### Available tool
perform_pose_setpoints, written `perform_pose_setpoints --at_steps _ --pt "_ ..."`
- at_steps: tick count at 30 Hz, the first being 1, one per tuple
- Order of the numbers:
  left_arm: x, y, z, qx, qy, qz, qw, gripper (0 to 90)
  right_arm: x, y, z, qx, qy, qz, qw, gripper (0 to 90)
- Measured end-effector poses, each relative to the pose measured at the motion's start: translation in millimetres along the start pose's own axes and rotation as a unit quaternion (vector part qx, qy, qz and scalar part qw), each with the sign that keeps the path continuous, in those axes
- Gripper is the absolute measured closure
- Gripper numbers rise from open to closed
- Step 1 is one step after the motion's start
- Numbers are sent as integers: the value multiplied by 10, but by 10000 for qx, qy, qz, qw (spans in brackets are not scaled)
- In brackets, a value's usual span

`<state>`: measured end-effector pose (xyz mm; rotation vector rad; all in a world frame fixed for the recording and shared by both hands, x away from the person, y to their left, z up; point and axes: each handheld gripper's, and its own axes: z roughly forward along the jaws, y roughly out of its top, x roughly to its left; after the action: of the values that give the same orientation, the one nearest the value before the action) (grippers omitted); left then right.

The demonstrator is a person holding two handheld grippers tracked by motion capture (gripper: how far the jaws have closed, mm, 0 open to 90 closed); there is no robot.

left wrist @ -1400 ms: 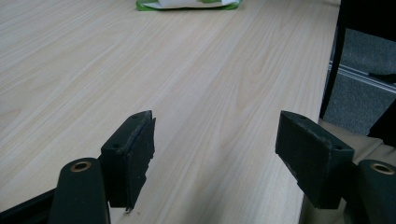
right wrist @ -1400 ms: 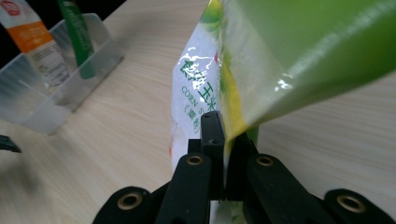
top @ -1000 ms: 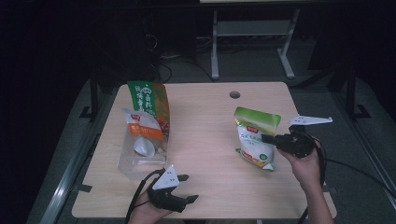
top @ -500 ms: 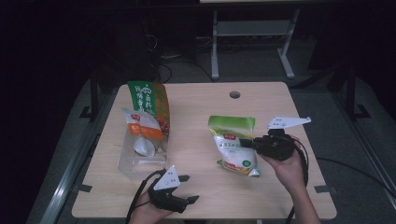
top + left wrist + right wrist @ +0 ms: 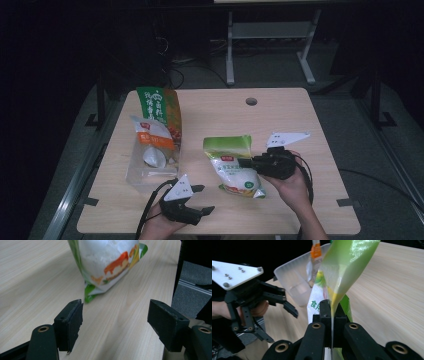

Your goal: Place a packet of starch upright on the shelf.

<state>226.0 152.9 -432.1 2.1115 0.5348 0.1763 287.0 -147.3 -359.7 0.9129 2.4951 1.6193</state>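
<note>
A green and white pouch [image 5: 234, 169] of white powder lies tilted at the middle of the wooden table [image 5: 210, 107]. My right gripper [image 5: 246, 162] is shut on its right side edge; in the right gripper view the jaws [image 5: 331, 312] pinch the flat green seam of the pouch [image 5: 348, 262]. My left gripper [image 5: 204, 198] rests near the front edge, open, its fingers pointing right toward the pouch's bottom corner. Nothing lies between the jaws of the left gripper [image 5: 115, 325], and the pouch [image 5: 107, 257] sits a short way beyond them.
A clear plastic tub [image 5: 142, 176] at the left holds a white and orange packet [image 5: 152, 142] and a tall green and orange bag [image 5: 160, 107]. A round cable hole [image 5: 251, 101] is at the table's far side. The dark floor and a metal frame [image 5: 270, 30] lie behind.
My right gripper has carried the pouch leftward across the table, from the right side to the middle, nearer the left gripper. The left gripper has stayed put.
</note>
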Motion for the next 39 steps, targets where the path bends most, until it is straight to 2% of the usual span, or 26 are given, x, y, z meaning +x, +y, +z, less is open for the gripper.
perform_pose_setpoints --at_steps 4,7,10,13,14,17,20,22,26,30,32,34,35,38,39 --pt "23 7 12 2 -2 -8 10000 279 67 -11 95 -55 178 -78 9998 897" --pt "36 16 22 5 6 3 10000 280 59 -51 176 21 219 -129 9997 897" --pt "48 30 15 -33 51 -25 10000 280 31 -112 223 175 153 -181 9996 896" --pt "67 66 32 -76 72 -39 9999 280 37 -127 188 209 196 -286 9992 893" --pt "63 73 43 -96 42 -109 9999 280 42 -136 178 215 204 -314 9991 892" --pt "65 120 92 -32 27 -28 10000 280 31 -163 153 253 222 -376 9987 888" --pt "81 160 150 3 15 -33 10000 279 18 -207 112 278 251 -403 9985 884" --pt "107 197 193 -9 -20 -82 10000 277 12 -235 83 307 263 -446 9982 883" --pt "156 275 298 -58 -187 -325 9993 271 -12 -299 20 365 266 -541 9975 880" --pt "210 341 393 -35 -365 -489 9981 279 -20 -305 22 378 312 -562 9972 883" --pt "234 374 416 -43 -520 -569 9970 359 -5 -297 33 405 297 -626 9968 883" --pt "241 395 405 -107 -425 -494 9978 490 4 -295 49 421 306 -652 9965 883" --pt "260 401 389 -173 -446 -508 9976 564 7 -297 56 434 291 -653 9965 882" --pt "302 413 348 -256 -483 -586 9968 716 4 -294 66 431 256 -632 9967 883" --pt "305 410 345 -254 -468 -590 9968 739 0 -290 72 429 266 -630 9967 884"
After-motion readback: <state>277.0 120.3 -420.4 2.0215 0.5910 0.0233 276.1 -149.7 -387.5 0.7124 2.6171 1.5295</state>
